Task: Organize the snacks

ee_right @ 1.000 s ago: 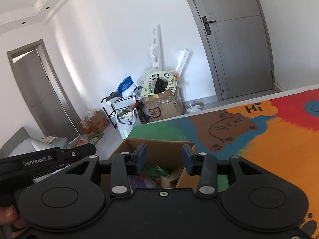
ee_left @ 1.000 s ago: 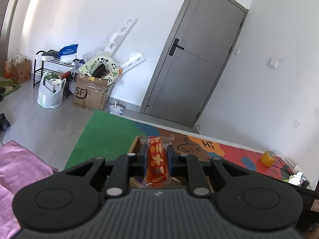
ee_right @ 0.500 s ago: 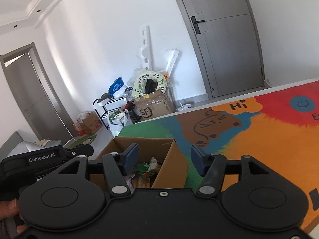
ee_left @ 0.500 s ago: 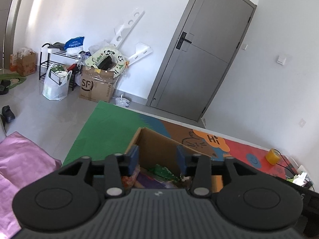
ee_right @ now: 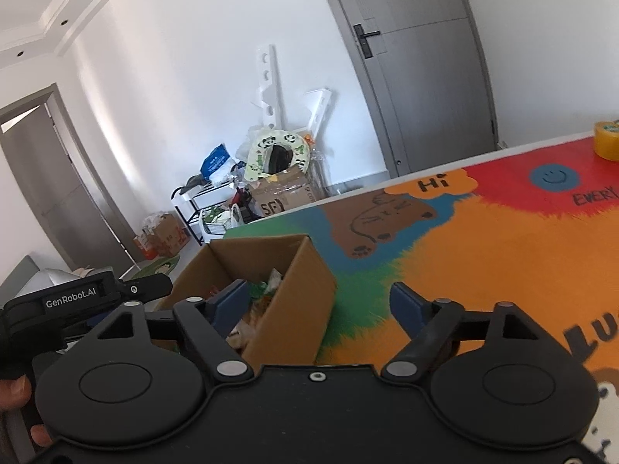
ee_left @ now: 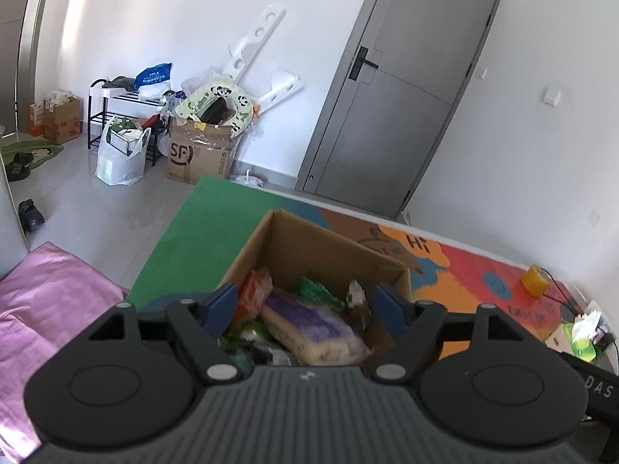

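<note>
An open cardboard box (ee_left: 325, 247) stands on the colourful mat, filled with several snack packets. An orange-red packet (ee_left: 255, 290) leans at its left wall beside a purple-topped packet (ee_left: 305, 319). My left gripper (ee_left: 305, 301) hovers over the box, its jaws opening with nothing pinched between the pads. In the right wrist view the same box (ee_right: 294, 294) sits lower left. My right gripper (ee_right: 321, 301) straddles the box's right wall, jaws opening and holding nothing. The left gripper's body (ee_right: 77, 297), held by a hand, shows at the left edge.
The mat (ee_right: 483, 255) spreads to the right of the box. A yellow tape roll (ee_right: 607, 139) sits at its far corner. A pink cloth (ee_left: 42, 297) lies at the left. Cartons, bags and a rack (ee_left: 127, 123) stand by the far wall next to a grey door (ee_left: 394, 100).
The left gripper let go of the orange-red packet, which now rests in the box, and spread wide. The right gripper also opened and shifted right, so the box moved left in its view.
</note>
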{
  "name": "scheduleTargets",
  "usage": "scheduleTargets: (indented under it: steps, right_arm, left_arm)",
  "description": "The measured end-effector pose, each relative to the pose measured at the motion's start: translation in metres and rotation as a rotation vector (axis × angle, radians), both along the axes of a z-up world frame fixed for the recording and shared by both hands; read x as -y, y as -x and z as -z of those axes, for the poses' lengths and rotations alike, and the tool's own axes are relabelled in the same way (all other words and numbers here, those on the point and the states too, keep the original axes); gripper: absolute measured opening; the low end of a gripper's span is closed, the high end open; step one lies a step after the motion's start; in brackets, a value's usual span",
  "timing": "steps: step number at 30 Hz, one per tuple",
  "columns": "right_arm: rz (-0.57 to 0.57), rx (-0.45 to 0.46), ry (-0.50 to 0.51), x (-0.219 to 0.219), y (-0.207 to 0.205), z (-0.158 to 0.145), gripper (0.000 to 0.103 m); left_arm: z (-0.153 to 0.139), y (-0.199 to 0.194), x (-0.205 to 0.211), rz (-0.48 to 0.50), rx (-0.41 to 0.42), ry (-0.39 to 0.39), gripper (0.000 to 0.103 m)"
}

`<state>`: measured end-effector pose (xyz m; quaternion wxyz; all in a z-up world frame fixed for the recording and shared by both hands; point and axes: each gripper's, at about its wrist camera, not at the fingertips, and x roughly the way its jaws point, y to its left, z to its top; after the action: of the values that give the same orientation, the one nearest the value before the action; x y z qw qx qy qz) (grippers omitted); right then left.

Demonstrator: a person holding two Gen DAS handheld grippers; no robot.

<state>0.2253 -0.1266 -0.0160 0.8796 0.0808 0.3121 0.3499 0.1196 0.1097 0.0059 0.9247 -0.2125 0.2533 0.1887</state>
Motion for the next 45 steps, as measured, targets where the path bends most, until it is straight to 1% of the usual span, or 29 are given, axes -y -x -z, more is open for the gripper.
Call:
scheduleTargets:
  steps: [3,5,7,11,12,16,23,30,40,45]
  right_arm:
    - [0.006,0.006,-0.007,0.013,0.007,-0.001,0.086]
    - [0.019,0.017,-0.007,0.023,0.012,-0.001,0.093]
    - [0.032,0.022,-0.005,0.032,0.015,-0.001,0.094]
    - [0.062,0.029,-0.015,0.049,0.022,-0.004,0.102]
    - [0.067,0.033,-0.016,0.052,0.024,-0.005,0.103]
    - [0.085,0.047,-0.023,0.064,0.035,-0.008,0.103]
    - [0.097,0.087,-0.006,0.078,0.060,-0.019,0.103]
    - [0.104,0.116,0.007,0.090,0.078,-0.028,0.103]
    - [0.116,0.132,0.016,0.105,0.091,-0.029,0.103]
    - [0.120,0.118,0.013,0.110,0.095,-0.027,0.103]
  left_arm:
    - [-0.002,0.005,0.011,0.012,-0.013,-0.015,0.083]
    - [-0.003,0.007,0.018,0.014,-0.009,-0.025,0.086]
    - [-0.005,0.011,0.026,0.019,-0.009,-0.030,0.088]
    - [-0.007,0.020,0.041,0.041,-0.010,-0.046,0.092]
    - [-0.008,0.023,0.044,0.043,-0.005,-0.051,0.092]
    - [-0.012,0.036,0.053,0.051,0.014,-0.056,0.093]
    - [-0.015,0.057,0.061,0.068,0.038,-0.055,0.094]
    - [-0.014,0.073,0.068,0.090,0.045,-0.073,0.097]
    - [-0.016,0.082,0.081,0.129,0.053,-0.090,0.098]
    - [-0.013,0.085,0.086,0.160,0.038,-0.109,0.098]
